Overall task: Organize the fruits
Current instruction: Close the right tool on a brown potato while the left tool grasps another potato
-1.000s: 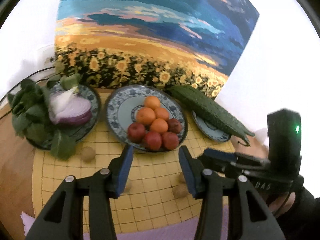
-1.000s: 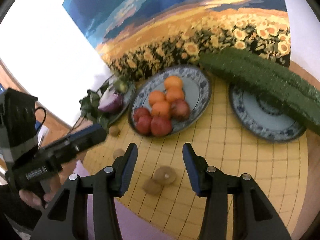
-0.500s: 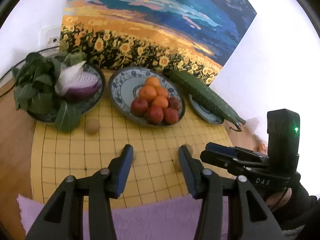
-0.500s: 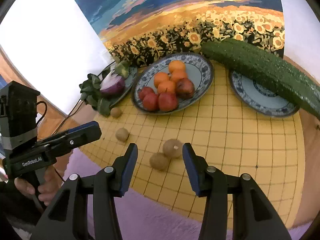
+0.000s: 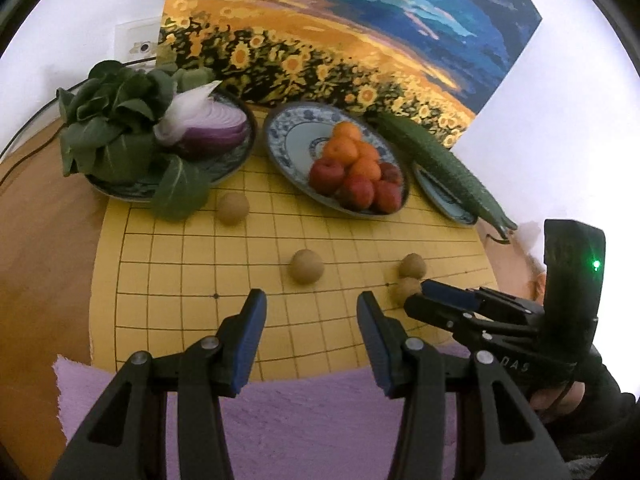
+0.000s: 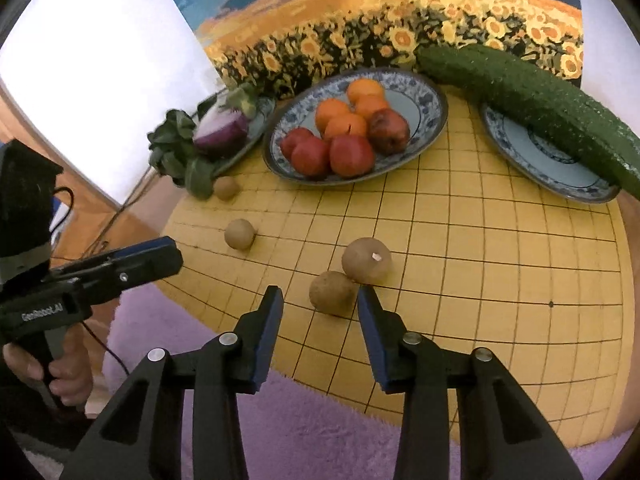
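Observation:
Several small brown round fruits lie loose on the yellow grid board. My left gripper is open and empty, with one brown fruit just beyond its tips. My right gripper has its jaws closing. A brown fruit sits between its tips near the right pad, with a gap at the left pad, and a second fruit touches it from behind. Two more lie further left. Oranges and red apples fill a blue-patterned plate.
A halved red onion and leafy greens fill a plate at the back left. A long cucumber rests across a plate at the back right. A sunflower painting leans behind. Purple fuzzy cloth lies under the board's near edge.
Both grippers have drawn back from the plates and tipped downward, so more board and purple cloth show. The right gripper's jaws have narrowed around the near brown fruit.

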